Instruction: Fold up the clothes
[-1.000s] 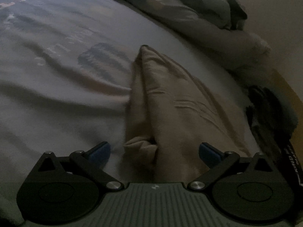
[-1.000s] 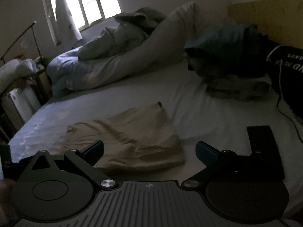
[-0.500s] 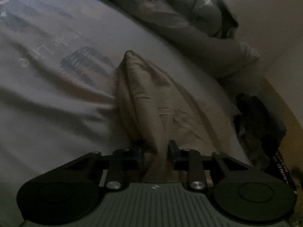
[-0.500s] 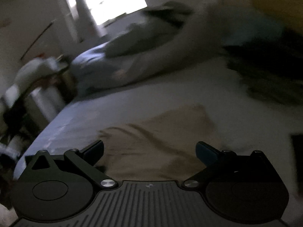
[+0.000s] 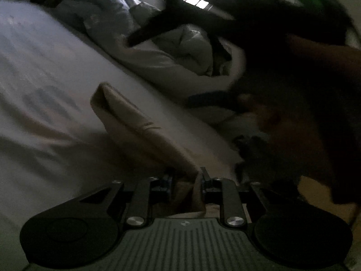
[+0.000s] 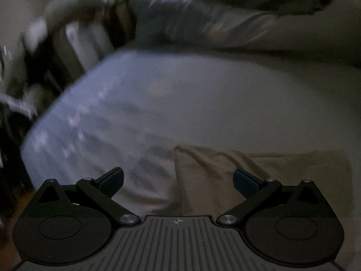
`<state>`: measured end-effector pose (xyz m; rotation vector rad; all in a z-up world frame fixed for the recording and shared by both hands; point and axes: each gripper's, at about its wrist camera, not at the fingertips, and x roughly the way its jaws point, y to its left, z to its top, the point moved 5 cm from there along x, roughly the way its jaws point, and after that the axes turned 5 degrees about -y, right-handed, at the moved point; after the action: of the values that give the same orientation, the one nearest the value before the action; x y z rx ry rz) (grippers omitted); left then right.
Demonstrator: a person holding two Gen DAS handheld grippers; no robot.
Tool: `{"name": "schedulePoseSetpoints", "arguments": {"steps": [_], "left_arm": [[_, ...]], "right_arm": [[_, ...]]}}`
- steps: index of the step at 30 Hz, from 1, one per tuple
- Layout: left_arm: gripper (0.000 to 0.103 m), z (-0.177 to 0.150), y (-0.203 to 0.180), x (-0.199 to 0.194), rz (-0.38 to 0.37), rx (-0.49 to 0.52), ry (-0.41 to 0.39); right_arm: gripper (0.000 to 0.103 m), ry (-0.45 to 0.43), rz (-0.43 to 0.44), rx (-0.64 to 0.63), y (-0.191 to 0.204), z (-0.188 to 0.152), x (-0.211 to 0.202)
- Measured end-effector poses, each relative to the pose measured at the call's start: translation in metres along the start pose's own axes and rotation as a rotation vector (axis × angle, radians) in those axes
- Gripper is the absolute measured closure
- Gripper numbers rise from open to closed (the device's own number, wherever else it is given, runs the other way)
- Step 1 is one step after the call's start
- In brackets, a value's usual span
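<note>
A tan garment [image 5: 135, 131] lies on the pale bed sheet [image 5: 40, 103]. My left gripper [image 5: 186, 180] is shut on the garment's near edge, and the cloth rises from the sheet into the jaws. In the right wrist view the same tan garment [image 6: 259, 169] spreads across the lower right. My right gripper [image 6: 178, 178] stands open just above its left corner, with nothing pinched between the fingers. In the left wrist view the other gripper and the hand that holds it [image 5: 304, 85] show as a dark blurred mass at the upper right.
A crumpled duvet and pillows [image 6: 225, 15] are heaped at the far end of the bed. The bed's left edge [image 6: 45, 117] drops to furniture and clutter [image 6: 74, 43]. A dark pile of clothes [image 5: 252, 149] lies right of the garment.
My left gripper went from open to shut on the tan garment's edge and lifted it. My right gripper swung fast leftward over the bed to the garment's left corner, still open.
</note>
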<state>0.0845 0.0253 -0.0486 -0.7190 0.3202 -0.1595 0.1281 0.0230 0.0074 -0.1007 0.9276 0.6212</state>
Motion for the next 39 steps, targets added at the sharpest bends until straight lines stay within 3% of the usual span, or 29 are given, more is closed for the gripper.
{"name": "schedulePoseSetpoints", "arguments": {"steps": [5, 17, 19, 20, 21, 22, 23, 26, 29, 33, 39], "left_arm": [[0.080, -0.002, 0.002, -0.001, -0.020, -0.044, -0.004], [0.081, 0.001, 0.002, 0.001, -0.009, -0.064, -0.028], [0.082, 0.002, 0.002, 0.000, -0.003, -0.061, -0.032], [0.082, 0.003, 0.002, 0.000, 0.004, -0.054, -0.033], [0.082, 0.004, 0.003, -0.001, 0.010, -0.048, -0.034], [0.083, 0.005, 0.004, -0.001, 0.014, -0.045, -0.033], [0.083, 0.006, 0.004, -0.002, 0.017, -0.041, -0.031], [0.084, 0.008, -0.002, -0.007, 0.010, 0.010, -0.027], [0.085, 0.009, -0.011, -0.016, -0.010, 0.074, -0.019], [0.085, 0.022, -0.032, -0.023, -0.056, 0.204, -0.028], [0.086, 0.028, -0.074, -0.034, -0.154, 0.358, -0.028]], "right_arm": [[0.000, 0.155, -0.116, -0.225, 0.023, -0.006, 0.046], [0.007, 0.370, -0.252, -0.482, 0.057, -0.016, 0.095], [0.015, 0.388, -0.278, -0.512, 0.059, -0.016, 0.103], [0.029, 0.398, -0.295, -0.529, 0.058, -0.016, 0.105], [0.057, 0.397, -0.315, -0.533, 0.055, -0.015, 0.106], [0.069, 0.392, -0.336, -0.534, 0.052, -0.013, 0.106], [0.080, 0.378, -0.337, -0.507, 0.047, -0.009, 0.103], [0.089, 0.314, -0.274, -0.360, 0.027, 0.007, 0.081], [0.091, 0.223, -0.211, -0.219, 0.004, 0.022, 0.045], [0.093, 0.032, -0.141, 0.028, -0.039, 0.035, -0.026], [0.093, -0.252, -0.033, 0.335, -0.096, 0.008, -0.146]]}}
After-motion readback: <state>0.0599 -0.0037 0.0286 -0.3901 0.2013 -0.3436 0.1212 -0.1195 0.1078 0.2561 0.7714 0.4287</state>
